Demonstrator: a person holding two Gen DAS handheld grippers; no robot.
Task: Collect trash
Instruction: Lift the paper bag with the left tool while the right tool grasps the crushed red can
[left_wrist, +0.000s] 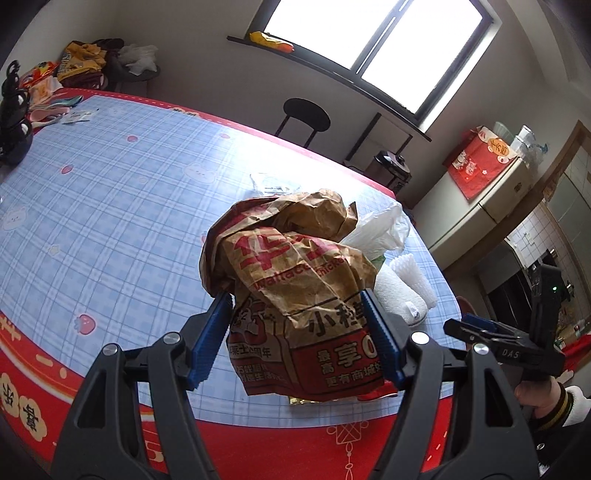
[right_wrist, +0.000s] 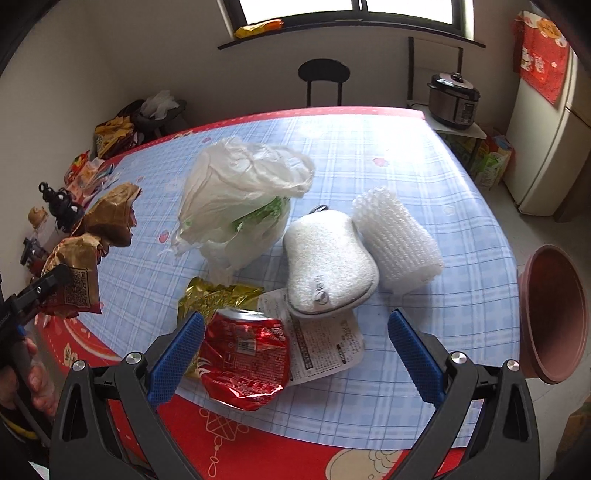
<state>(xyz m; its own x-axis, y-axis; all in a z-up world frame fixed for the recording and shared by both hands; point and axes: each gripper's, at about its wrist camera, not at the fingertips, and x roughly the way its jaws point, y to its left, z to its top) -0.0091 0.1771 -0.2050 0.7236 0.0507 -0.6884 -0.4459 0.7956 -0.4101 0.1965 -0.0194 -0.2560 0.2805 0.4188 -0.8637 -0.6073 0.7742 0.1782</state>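
My left gripper is shut on a crumpled brown paper fast-food bag and holds it above the table; the bag also shows at the left of the right wrist view. My right gripper is open and empty, hovering over the table's near edge. Between and just ahead of its fingers lie a red foil wrapper, a gold wrapper and a printed paper slip. Further on are a white plastic bag, a white pouch and a white foam net sleeve.
The table has a blue checked cloth with a red border. A brown bin stands off its right edge. A black stool, a rice cooker and a fridge stand beyond. Clutter and a black figurine sit at the far left.
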